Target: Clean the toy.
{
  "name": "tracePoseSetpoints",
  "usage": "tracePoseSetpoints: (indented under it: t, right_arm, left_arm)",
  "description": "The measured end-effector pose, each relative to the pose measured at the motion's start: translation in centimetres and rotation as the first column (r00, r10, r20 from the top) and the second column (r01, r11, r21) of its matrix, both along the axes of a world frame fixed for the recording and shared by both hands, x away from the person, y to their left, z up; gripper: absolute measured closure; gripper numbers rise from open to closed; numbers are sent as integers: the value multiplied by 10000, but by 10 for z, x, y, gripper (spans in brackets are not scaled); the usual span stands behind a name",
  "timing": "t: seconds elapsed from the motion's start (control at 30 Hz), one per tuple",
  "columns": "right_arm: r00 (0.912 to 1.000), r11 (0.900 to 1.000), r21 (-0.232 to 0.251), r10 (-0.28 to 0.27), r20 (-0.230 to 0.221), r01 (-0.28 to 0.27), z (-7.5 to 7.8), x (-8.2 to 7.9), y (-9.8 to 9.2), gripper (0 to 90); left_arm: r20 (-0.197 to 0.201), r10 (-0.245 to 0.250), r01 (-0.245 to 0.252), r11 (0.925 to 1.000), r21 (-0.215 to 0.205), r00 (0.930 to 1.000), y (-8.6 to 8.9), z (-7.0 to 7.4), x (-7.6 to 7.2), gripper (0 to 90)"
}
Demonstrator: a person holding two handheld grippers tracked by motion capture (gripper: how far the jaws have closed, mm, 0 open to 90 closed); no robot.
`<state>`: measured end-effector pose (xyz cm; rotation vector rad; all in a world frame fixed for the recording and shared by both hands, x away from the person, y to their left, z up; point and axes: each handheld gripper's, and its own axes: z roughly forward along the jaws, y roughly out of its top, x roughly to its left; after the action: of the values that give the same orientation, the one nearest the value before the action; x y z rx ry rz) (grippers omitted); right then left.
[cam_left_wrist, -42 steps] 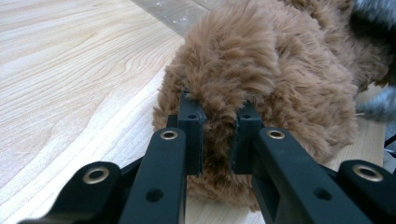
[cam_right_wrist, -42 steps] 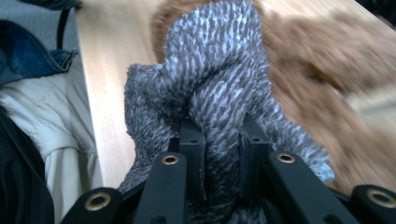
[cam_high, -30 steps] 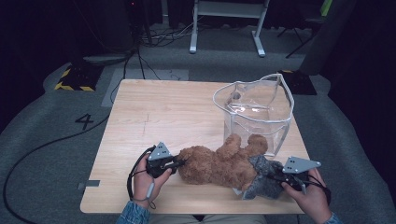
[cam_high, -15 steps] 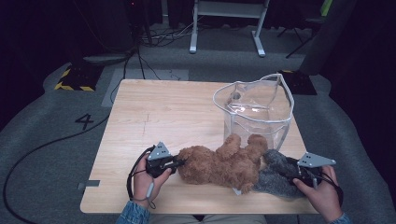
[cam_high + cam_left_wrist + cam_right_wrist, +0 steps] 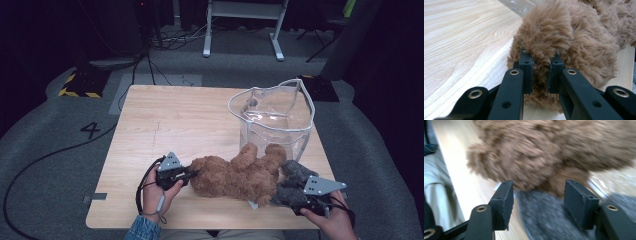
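Observation:
A brown teddy bear point(image 5: 235, 177) lies on its side near the front of the wooden table point(image 5: 175, 120). My left gripper point(image 5: 190, 175) is at the bear's left end, shut on a tuft of brown fur point(image 5: 541, 50). A grey plush piece point(image 5: 295, 172) rests against the bear's right end. My right gripper point(image 5: 281, 197) is beside it, open. Its jaws have just opened wide and then drawn in a little. In the right gripper view the grey plush point(image 5: 544, 217) lies low between the pads point(image 5: 505, 202), untouched, with the bear point(image 5: 549, 150) just beyond.
A clear plastic bag point(image 5: 275, 115) stands open at the back right of the table, close behind the bear. The table's front edge runs just below both hands. Cables and a metal frame are on the dark floor beyond.
The right gripper let go of the grey plush, swung out to the right, then came partway back toward the bear. The left gripper and the bear's left end have stayed still.

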<state>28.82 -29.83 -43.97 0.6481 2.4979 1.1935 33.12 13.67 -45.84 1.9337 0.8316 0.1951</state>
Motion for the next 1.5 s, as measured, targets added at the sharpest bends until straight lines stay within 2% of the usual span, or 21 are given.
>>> tracePoseSetpoints:
  t: [0.1,0.17,0.2,0.27,0.33,0.4,0.47,0.53,0.57,0.7,0.83,0.9,0.97,1.07,1.13,1.17,1.27,1.4,1.5]
  right_arm:
    - [9997,9997,73,249,-63,-248,-5,6,10,481]
    - [9971,9974,133,711,-278,-707,-8,10,15,647]
    - [9960,9966,106,822,-354,-819,-9,11,18,686]
    - [9948,9953,120,969,-299,-966,-9,12,20,785]
    - [9950,9957,254,902,-424,-892,-9,13,20,835]
    - [9957,9961,389,813,-451,-796,-8,14,19,850]
    - [9963,9963,480,737,-437,-716,-6,14,18,855]
    - [9964,9961,523,736,-409,-715,-5,14,18,856]
    - [9967,9961,540,716,-373,-695,-4,14,18,856]
    - [9966,9960,545,723,-388,-701,-3,14,19,856]
    - [9966,9961,537,725,-391,-704,-3,14,19,855]
    - [9966,9958,584,727,-376,-705,-3,15,19,855]
    - [9966,9956,629,727,-395,-701,-3,15,20,855]
    - [9966,9948,747,725,-387,-694,-3,16,21,856]
    - [9965,9942,794,756,-353,-726,-2,16,21,856]
    - [9966,9943,799,736,-359,-705,0,15,21,856]
    - [9967,9937,828,781,-232,-759,6,12,21,856]
    - [9963,9912,1039,845,-147,-826,21,6,19,856]
    - [9957,9882,1259,905,-202,-873,34,2,18,856]
  left_arm:
    - [53,29,-30,10000,37,10000,0,1,0,781]
    - [70,25,-26,10000,74,10000,0,1,-1,764]
    - [55,62,-62,10000,58,10000,1,2,-2,744]
    - [276,375,-380,9991,172,9989,4,4,-4,647]
    - [242,625,-628,9979,131,9978,9,5,-7,496]
    - [182,607,-613,9975,361,9980,15,6,-13,400]
    - [217,419,-433,9967,684,9989,22,6,-21,344]
    - [13,50,-51,9982,593,10000,26,5,-29,331]
    - [46,-59,56,9980,631,10000,26,5,-32,321]
    - [-217,-709,727,9927,961,9972,16,-2,-38,305]
    - [-329,-1012,1043,9880,1135,9943,3,-11,-33,294]
    - [-326,-1057,1090,9862,1248,9939,-4,-16,-29,307]
    - [-184,-1107,1122,9813,1562,9937,-9,-19,-26,382]
    - [-51,-1197,1185,9744,1910,9928,-12,-17,-25,586]
    - [100,-1338,1278,9639,2335,9910,-11,-11,-27,753]
    - [77,-1372,1314,9623,2383,9905,-11,-8,-29,805]
    - [111,-1522,1455,9615,2332,9883,-7,1,-35,845]
    - [181,-1814,1758,9699,1683,9832,2,16,-43,853]
    - [513,-1928,1842,9729,1397,9799,8,28,-49,854]
